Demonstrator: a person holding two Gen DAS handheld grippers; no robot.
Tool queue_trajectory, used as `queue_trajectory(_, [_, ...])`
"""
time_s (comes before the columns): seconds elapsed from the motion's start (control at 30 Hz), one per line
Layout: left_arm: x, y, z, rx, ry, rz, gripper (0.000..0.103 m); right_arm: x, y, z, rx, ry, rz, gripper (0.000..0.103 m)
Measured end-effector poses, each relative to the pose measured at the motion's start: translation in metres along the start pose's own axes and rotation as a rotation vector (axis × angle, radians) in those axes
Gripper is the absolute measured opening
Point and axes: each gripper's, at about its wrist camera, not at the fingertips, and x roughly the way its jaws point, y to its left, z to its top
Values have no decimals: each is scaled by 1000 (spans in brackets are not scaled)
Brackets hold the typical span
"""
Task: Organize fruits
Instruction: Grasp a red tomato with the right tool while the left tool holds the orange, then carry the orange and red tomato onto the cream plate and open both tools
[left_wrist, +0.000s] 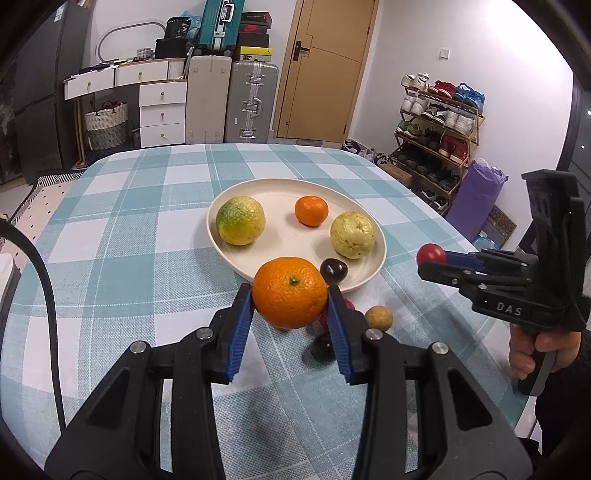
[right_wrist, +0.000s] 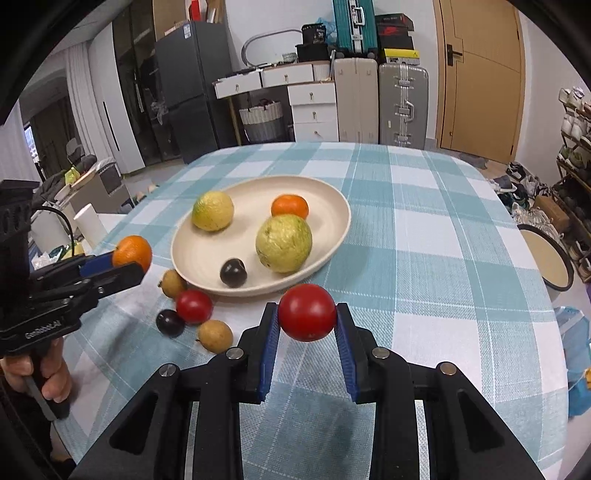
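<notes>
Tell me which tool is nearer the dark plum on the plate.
Left. The left tool, holding an orange, sits right beside the dark plum. The right tool, gripping a tomato, is farther off.

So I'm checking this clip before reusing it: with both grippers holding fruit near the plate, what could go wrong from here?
The orange is held only at the fingertips of the left gripper, so it might slip out. The red fruit in the right gripper is round and could roll into the dark plum or off the shallow plate.
</notes>
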Motion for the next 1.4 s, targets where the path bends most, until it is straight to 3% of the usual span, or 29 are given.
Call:
queue_trajectory(0.73, [38,6,28,12,-25,29,37,20,23,22,-18,-7,58,31])
queue_trajectory(1.4, [55,17,39,-20,-22,8,37,45,34,30,-17,29,41,31])
